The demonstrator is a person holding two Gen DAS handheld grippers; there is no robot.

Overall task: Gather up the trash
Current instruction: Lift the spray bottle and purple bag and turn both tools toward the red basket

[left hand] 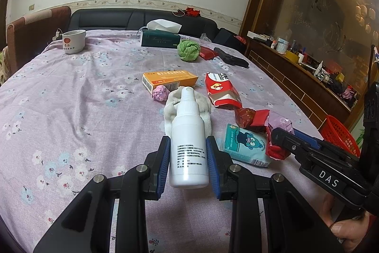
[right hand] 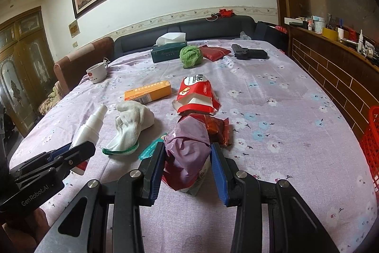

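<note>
My left gripper (left hand: pixel 188 146) is shut on a white spray bottle (left hand: pixel 188 141), nozzle pointing away; the bottle also shows in the right wrist view (right hand: pixel 91 128). My right gripper (right hand: pixel 187 153) is shut on a crumpled pink and red wrapper (right hand: pixel 187 153), seen in the left wrist view (left hand: pixel 277 134) too. On the purple floral tablecloth (left hand: pixel 83 110) lie a white sock (right hand: pixel 132 125), a pink paper ball (left hand: pixel 160 93), an orange box (left hand: pixel 169 80), a torn red packet (right hand: pixel 197 95), a dark red wrapper (right hand: pixel 216 129) and a teal tissue pack (left hand: pixel 245 146).
A red plastic basket (left hand: pixel 341 134) stands off the table's right edge. Farther back are a tissue box (left hand: pixel 161 38), a cup (left hand: pixel 74 41), a green cloth ball (left hand: pixel 189 50), a red pouch (right hand: pixel 214 52) and a black object (right hand: pixel 250 54). A cluttered wooden counter runs along the right.
</note>
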